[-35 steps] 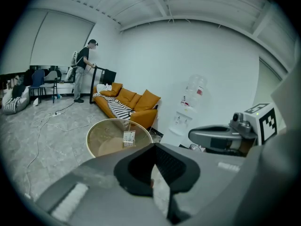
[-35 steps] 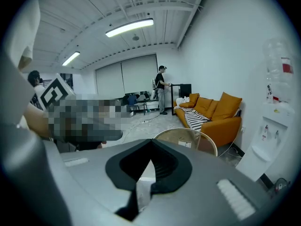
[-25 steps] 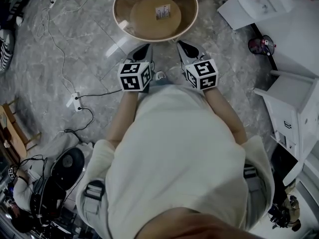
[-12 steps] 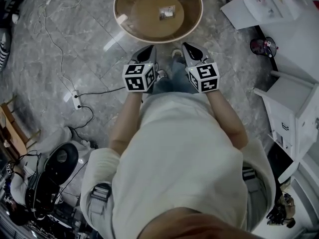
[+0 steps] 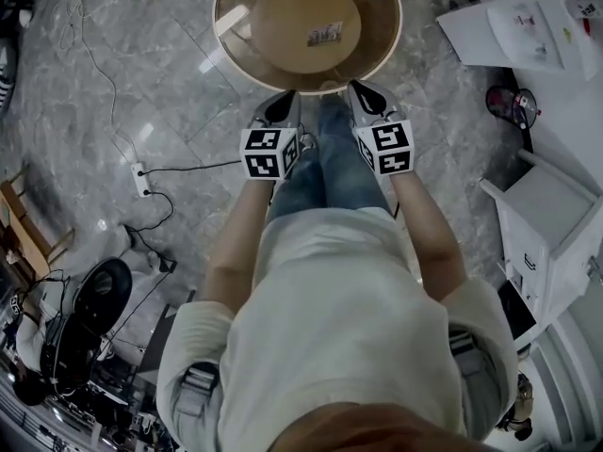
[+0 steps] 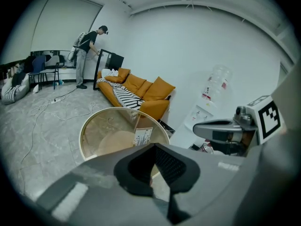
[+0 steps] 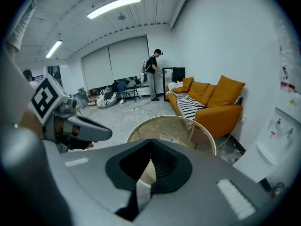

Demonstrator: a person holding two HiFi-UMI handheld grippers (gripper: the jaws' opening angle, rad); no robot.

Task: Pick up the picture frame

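Both closed, empty: my left gripper, right gripper. Approach step: small pale picture frame on round glass counter ahead; next open, reach.

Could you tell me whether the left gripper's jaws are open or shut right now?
Shut: the left gripper shows its jaws meeting at the tips, with nothing held between them.
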